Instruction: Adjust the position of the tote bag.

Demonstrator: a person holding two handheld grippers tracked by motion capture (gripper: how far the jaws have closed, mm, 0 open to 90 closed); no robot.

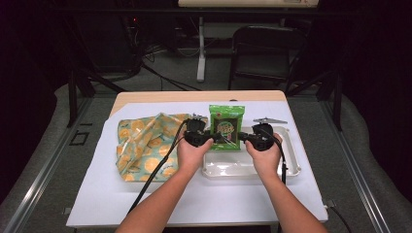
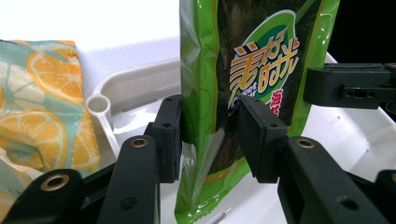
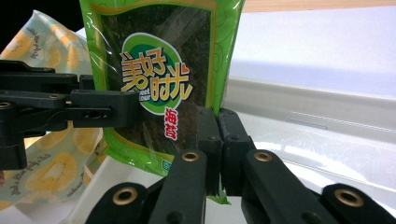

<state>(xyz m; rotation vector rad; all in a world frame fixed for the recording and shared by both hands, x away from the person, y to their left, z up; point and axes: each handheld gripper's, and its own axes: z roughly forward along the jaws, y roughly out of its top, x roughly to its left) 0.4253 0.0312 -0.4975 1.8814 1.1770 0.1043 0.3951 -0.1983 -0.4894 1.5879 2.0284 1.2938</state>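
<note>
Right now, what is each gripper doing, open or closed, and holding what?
Left gripper: open, jaws astride the green snack packet, not pressing it.
Right gripper: closed on the packet's edge.

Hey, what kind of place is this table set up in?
Probably a lab or recording studio, not a home: dark curtained surroundings, a metal frame around the white-covered table, loose cables on the floor, and a folding chair behind.

Two forearms, two hand-held grippers, meeting at mid-table

Left gripper (image 1: 210,138): hand wrapped around its body, pointing right, jaws parted with a gap on each side of what stands between them. Right gripper (image 1: 243,137): hand on top, pointing left, jaws pinched tight together. Forearms bare, converging from the near edge.
</note>
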